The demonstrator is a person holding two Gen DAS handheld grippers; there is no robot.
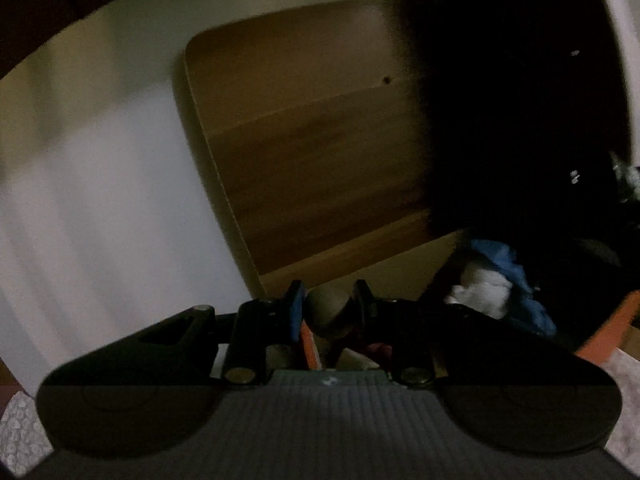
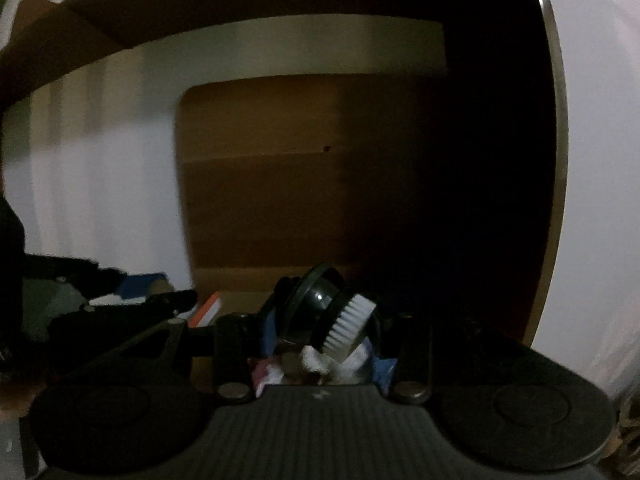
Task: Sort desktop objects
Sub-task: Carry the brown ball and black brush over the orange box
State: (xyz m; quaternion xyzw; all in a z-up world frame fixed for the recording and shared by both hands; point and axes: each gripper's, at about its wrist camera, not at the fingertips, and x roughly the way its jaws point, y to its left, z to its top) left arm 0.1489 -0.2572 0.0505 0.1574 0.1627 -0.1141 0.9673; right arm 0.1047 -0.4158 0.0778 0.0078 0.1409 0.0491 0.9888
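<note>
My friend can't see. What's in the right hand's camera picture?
The right gripper is shut on a dark round brush with white bristles. Behind it stands a brown board against a white wall; the picture is dim and blurry.

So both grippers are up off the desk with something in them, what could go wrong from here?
The left gripper pinches a small rounded grey object only at its sides, so it could roll out. The right gripper holds a dark round brush with white bristles at a tilt; it might twist loose. Both views are dark and blurred, so aiming at the orange-edged box below could go wide.
</note>
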